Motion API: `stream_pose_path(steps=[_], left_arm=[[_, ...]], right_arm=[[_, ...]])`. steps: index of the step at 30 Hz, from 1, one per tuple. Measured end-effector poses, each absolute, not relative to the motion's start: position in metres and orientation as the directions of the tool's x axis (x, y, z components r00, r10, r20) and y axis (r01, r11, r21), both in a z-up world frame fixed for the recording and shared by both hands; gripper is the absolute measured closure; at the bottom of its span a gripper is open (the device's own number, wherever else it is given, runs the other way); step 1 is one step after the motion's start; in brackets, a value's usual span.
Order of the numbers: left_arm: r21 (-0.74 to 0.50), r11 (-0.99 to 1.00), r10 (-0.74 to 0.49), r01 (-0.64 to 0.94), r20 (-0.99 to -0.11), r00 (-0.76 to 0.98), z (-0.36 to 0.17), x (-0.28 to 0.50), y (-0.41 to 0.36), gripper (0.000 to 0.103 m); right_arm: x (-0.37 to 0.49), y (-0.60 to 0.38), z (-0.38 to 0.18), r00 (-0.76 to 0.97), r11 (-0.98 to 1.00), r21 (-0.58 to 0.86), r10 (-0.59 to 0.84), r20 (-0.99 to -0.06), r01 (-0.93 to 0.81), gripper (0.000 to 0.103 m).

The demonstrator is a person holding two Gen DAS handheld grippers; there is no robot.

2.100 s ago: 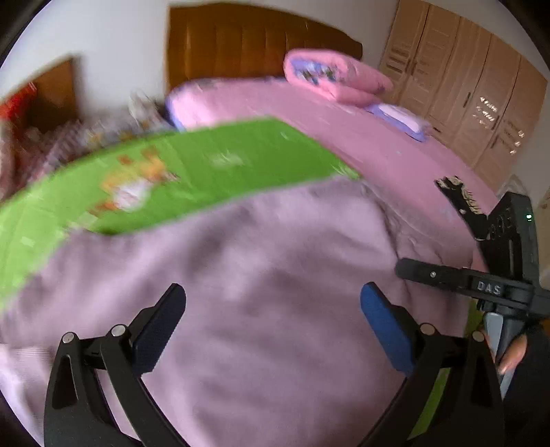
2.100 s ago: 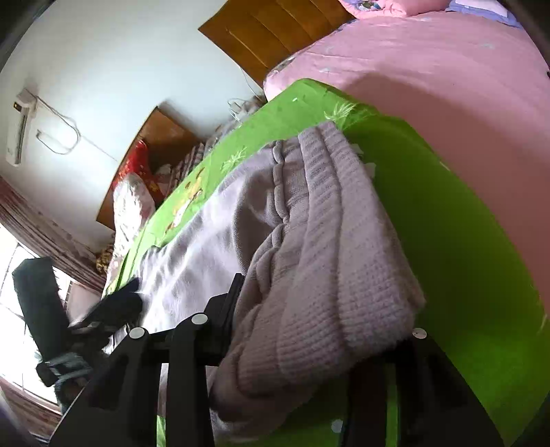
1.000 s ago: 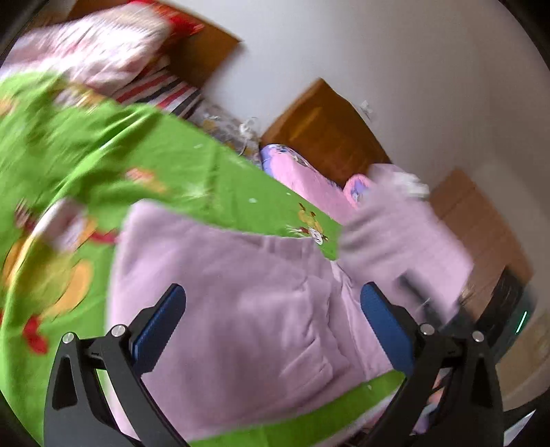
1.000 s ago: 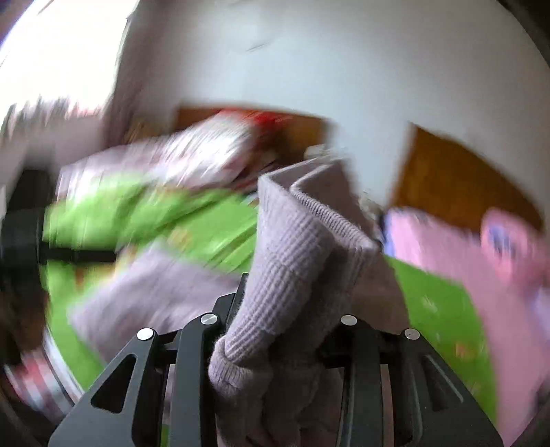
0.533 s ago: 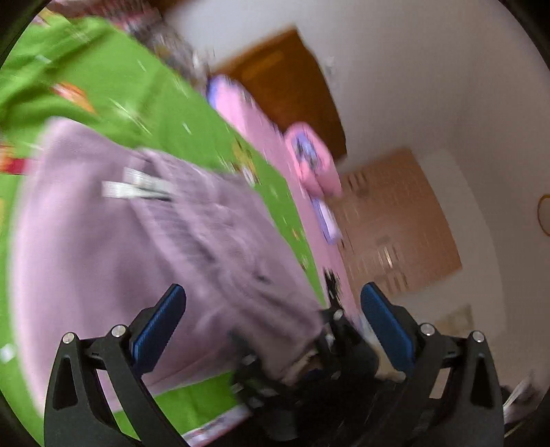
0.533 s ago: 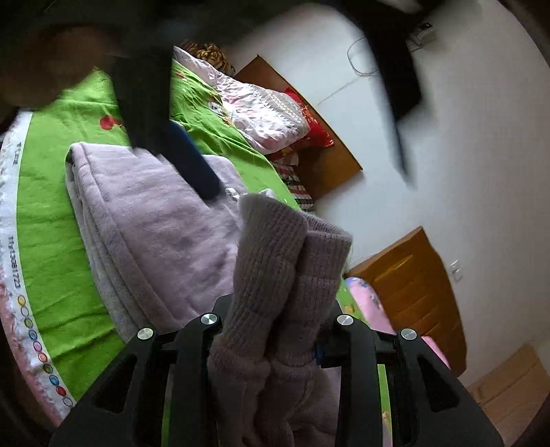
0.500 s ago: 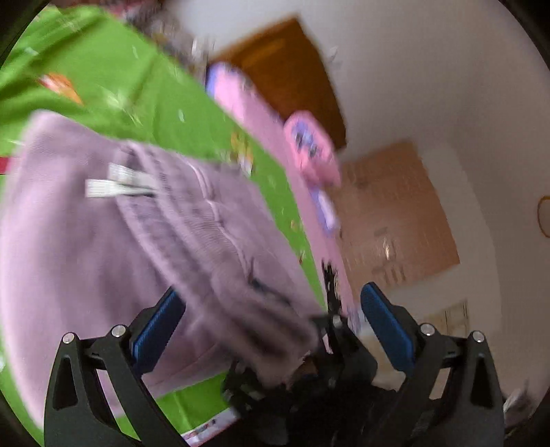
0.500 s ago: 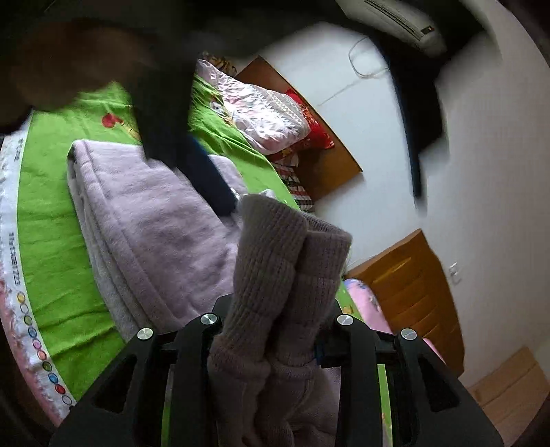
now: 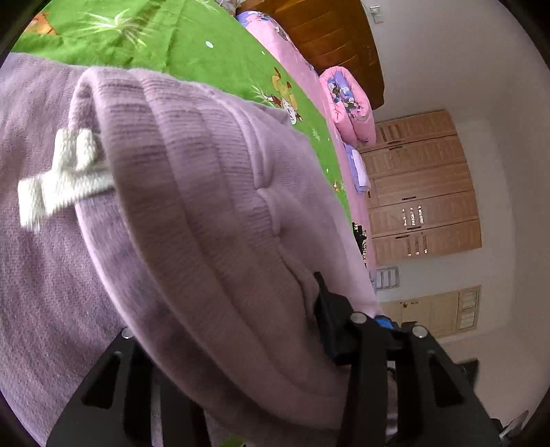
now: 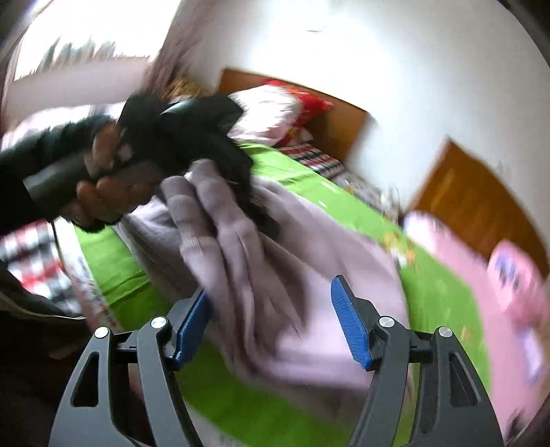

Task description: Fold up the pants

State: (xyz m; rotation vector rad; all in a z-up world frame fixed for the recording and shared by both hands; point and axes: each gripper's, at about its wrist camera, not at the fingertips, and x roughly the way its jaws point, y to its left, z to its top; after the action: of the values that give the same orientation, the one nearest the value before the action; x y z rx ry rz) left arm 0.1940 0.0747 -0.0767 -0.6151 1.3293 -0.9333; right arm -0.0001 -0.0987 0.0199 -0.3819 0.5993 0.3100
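Note:
The lilac knit pants lie on a green printed sheet. In the left wrist view my left gripper is shut on the ribbed waistband, which bulges over its fingers; a white drawstring hangs at the left. In the blurred right wrist view my right gripper is open with blue pads and holds nothing; the pants lie just beyond it. The left gripper shows there, gripping the folded waistband from above.
The green sheet covers a bed with pink bedding and a rolled pink quilt. A wooden headboard and wardrobes stand behind. Patterned pillows lie at the far side.
My right gripper has let go of the waistband and opened. My left gripper, open before, has shut on the waistband.

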Motion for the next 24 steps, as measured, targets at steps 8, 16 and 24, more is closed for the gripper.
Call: stream_pose_path(steps=[8, 16, 24], left_arm=[[-0.829, 0.517, -0.845, 0.212, -0.534, -0.028, -0.081, 0.205, 0.072, 0.061], [-0.853, 0.469, -0.874, 0.228, -0.485, -0.015, -0.064, 0.195, 0.066, 0.005], [-0.728, 0.568, -0.810, 0.383, -0.577, 0.104, -0.011, 0.185, 0.061, 0.079]], right_arm=[[-0.035, -0.149, 0.034, 0.809, 0.940, -0.122, 0.201, -0.553, -0.317, 0.038], [-0.004, -0.194, -0.021, 0.656, 0.987, -0.159, -0.115, -0.746, -0.007, 0.038], [0.043, -0.183, -0.039, 0.663, 1.000, -0.021, -0.015, -0.748, -0.001, 0.037]])
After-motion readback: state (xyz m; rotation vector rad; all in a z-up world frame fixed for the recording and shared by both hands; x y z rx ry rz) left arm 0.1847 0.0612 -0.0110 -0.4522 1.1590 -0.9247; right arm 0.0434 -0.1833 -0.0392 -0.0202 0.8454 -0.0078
